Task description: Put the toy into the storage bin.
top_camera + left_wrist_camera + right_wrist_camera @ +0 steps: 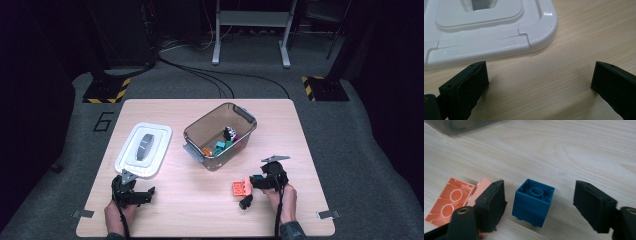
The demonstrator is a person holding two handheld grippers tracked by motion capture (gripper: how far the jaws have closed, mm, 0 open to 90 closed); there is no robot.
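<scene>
We have the right gripper [539,202] half open around the blue brick [533,202], jaws not yet touching it. One jaw sits against the orange brick [450,201], so closing may shove it or twist the blue one. Our left gripper [539,82] stands wide open and empty by the white lid [486,32].

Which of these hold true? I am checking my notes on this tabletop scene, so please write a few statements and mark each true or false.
1. The blue brick stands between the fingers of the right gripper, hollow side up. True.
2. The white lid sits on the clear bin. False: the lid lies flat on the table, to the left of the bin.
3. The orange brick is inside the bin. False: it lies on the table beside the blue brick.
4. The left gripper has nothing between its fingers. True: bare wood lies between them, with the lid's corner just ahead.
5. The bin holds several small pieces. True.
</scene>
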